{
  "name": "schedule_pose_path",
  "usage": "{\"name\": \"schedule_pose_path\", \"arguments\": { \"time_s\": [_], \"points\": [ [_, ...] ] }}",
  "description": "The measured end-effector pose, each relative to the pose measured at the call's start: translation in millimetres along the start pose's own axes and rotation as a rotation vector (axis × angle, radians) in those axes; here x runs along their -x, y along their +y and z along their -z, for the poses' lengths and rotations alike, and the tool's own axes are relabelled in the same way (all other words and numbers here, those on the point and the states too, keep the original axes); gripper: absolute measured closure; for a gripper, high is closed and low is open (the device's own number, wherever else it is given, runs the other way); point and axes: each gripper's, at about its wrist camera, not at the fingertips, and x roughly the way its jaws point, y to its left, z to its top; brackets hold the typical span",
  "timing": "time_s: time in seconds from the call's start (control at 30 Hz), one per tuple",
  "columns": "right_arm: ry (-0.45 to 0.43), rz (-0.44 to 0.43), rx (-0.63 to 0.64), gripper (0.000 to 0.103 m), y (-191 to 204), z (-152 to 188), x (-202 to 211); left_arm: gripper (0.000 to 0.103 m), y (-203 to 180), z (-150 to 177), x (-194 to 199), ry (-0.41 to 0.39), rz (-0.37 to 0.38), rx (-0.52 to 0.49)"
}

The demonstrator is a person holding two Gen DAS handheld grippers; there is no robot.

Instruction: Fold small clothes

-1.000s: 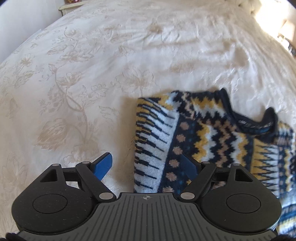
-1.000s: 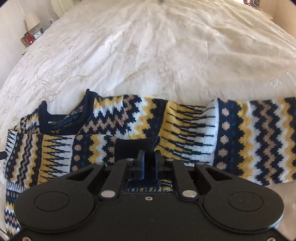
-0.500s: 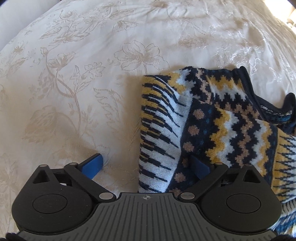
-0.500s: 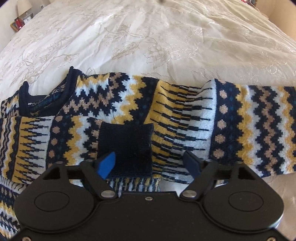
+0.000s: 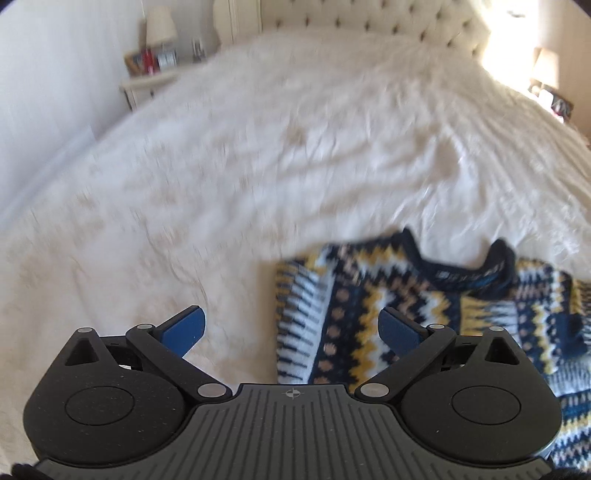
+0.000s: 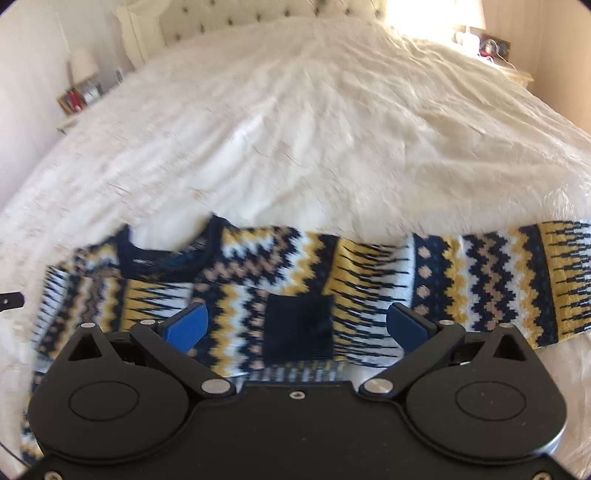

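Observation:
A knitted sweater [image 5: 354,314] in navy, yellow and white zigzags lies flat on the bed, its neckline [image 5: 458,273] toward the headboard. My left gripper [image 5: 291,325] hangs open above the sweater's left edge, with nothing between its blue pads. In the right wrist view the sweater [image 6: 369,273] spreads across the frame, one sleeve reaching out to the right. A navy cuff [image 6: 299,314] of a folded-in sleeve lies on the chest. My right gripper [image 6: 297,321] hovers over that cuff; its jaws are opening, wide apart, and touch no fabric.
The cream embroidered bedspread [image 5: 258,166] stretches far beyond the sweater to a tufted headboard [image 5: 369,26]. A nightstand [image 5: 147,85] with a lamp [image 5: 160,22] stands at the far left. Another nightstand [image 6: 517,74] sits at the far right.
My right gripper let go of the navy cuff, which now lies on the sweater, and opened wide. Both grippers rose and tilted up, bringing the headboard into view.

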Motion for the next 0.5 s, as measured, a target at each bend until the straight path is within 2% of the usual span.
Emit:
{"name": "schedule_pose_path", "arguments": {
  "time_s": [0.13,0.23,0.33,0.5],
  "points": [
    [-0.092,-0.046,0.012,0.001,18.7,2.6,32.0,0.002,-11.1,-12.7,52.5,-0.161,-0.064,-0.014],
    [-0.152,-0.053,0.007,0.001,29.1,4.2,52.3,0.002,-23.4,-19.0,77.5,-0.235,-0.102,-0.036],
    [-0.199,-0.041,-0.012,0.001,33.5,7.9,71.1,0.002,-33.5,-17.7,90.3,-0.242,-0.09,-0.08],
    [-0.227,0.045,-0.111,0.001,27.0,18.2,90.6,0.002,-43.7,-2.2,94.4,-0.181,0.038,-0.093]
  ]
}}
